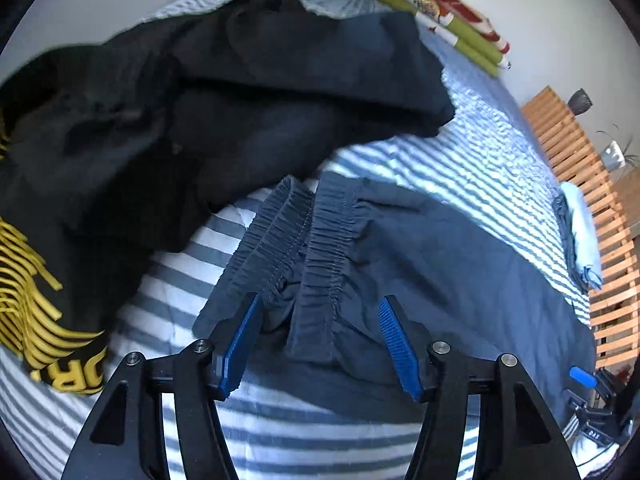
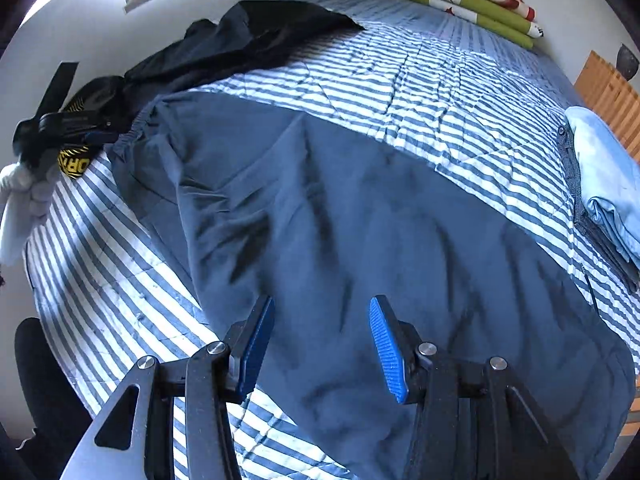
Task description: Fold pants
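Two grippers hang over blue pants [image 2: 340, 216] spread flat on a striped quilt [image 2: 420, 80]. Their long axis runs from the gathered elastic waistband [image 1: 320, 240], which lies just ahead of and between the fingers of the left gripper [image 1: 320, 344], across to the leg end beneath the right gripper [image 2: 322, 346]; the waistband faces a heap of black clothing [image 1: 200, 100] beyond it. Left fingers stand apart with nothing pinched, the cloth lying below the gap. Right fingers are also parted, clamping nothing, above the leg fabric. Past the right fingertips, off to the right, sits a stack of folded light-blue garments [image 2: 608, 172]. A black-and-yellow garment [image 1: 36, 300] lies left of the left fingers.
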`<state>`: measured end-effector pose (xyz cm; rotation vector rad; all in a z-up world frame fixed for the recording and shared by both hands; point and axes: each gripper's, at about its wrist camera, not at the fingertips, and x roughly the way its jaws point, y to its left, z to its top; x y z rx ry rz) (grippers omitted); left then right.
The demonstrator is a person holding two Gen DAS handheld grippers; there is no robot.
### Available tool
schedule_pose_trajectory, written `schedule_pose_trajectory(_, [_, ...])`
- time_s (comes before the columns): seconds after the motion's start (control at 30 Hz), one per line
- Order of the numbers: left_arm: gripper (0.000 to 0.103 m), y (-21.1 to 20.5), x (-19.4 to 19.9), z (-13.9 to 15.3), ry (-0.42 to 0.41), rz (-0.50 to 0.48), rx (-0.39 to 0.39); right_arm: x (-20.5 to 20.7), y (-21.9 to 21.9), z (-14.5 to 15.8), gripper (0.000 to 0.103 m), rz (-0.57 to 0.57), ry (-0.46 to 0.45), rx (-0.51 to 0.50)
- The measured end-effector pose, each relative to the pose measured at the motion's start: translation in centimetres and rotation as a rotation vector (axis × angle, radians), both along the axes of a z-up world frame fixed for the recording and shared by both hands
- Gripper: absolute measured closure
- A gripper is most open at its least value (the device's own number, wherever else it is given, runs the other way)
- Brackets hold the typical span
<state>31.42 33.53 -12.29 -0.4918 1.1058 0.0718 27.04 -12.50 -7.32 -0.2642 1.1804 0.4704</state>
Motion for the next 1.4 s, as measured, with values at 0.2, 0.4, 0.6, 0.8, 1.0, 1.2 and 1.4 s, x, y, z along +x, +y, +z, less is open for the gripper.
schedule_pose_trajectory(0.2, [0.090, -0.9, 0.5, -0.3, 0.003, -0.066, 0.064, 0.6, -1.2, -0.9, 0.057, -0.047, 0.033, -0.018])
schedule_pose_trajectory(0.4, [0.098, 1.5, -1.1, 3.2, -0.073, -0.075, 0.039, 0.8, -1.3, -1.3, 0.057, -0.046, 0.059, -0.018])
schedule_pose_trajectory(0.6, [0.098, 3.4, -1.6, 3.2, -0.023, -0.073, 0.060, 0.5, -0.4, -2.2, 0.057, -0.015, 0.071, -0.035])
schedule_pose_trajectory(0.8, [0.070, 1.8, 0.0, 0.2, 0.095, -0.085, 0.093, 0.3, 0.6, -2.7, 0.057, 0.003, 0.078, -0.055])
schedule_pose_trajectory(1.0, [0.019, 2.6, 0.6, 0.0, 0.072, -0.021, 0.106, -0.1, 0.8, -2.4, 0.057, 0.036, 0.070, -0.061])
schedule_pose_trajectory(1.2, [0.035, -1.6, 1.7, -2.2, 0.095, -0.084, 0.250, -0.3, 0.2, -2.7, 0.057, 0.000, 0.085, -0.036])
schedule_pose_trajectory(1.4, [0.071, -3.5, 0.7, 0.5, 0.067, -0.104, 0.261, -1.0, -0.2, -3.3, 0.057, 0.004, 0.084, -0.058])
